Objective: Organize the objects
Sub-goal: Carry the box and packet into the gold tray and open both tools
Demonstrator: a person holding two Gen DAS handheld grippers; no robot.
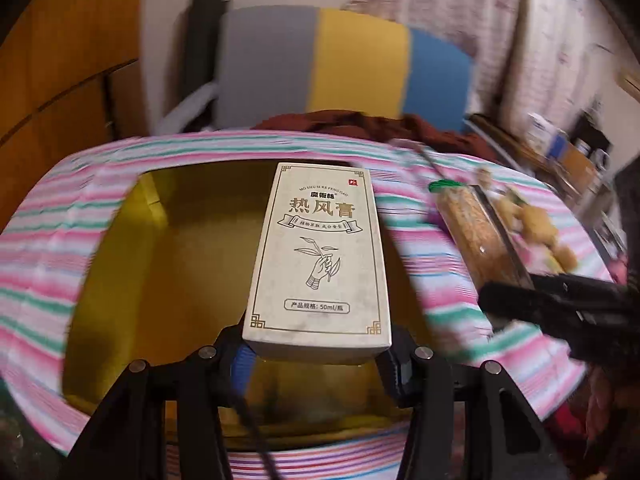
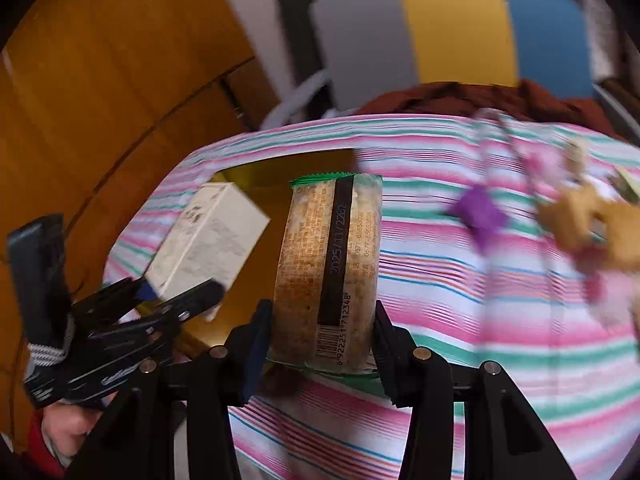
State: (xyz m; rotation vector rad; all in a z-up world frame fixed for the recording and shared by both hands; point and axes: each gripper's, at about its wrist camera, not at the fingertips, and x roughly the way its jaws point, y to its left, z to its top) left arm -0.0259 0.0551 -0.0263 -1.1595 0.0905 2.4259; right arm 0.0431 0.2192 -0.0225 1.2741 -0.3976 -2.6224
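i had the left gripper clamped on the cream box, mid-frame over the yellow bin. right gripper pinched the snack packet at center. looked like the drop-in step; next i'd lower and release.

A striped cloth covers the surface; behind it stand a gray, yellow and blue panel and wooden furniture.

Left tool grips cream carton above yellow box.
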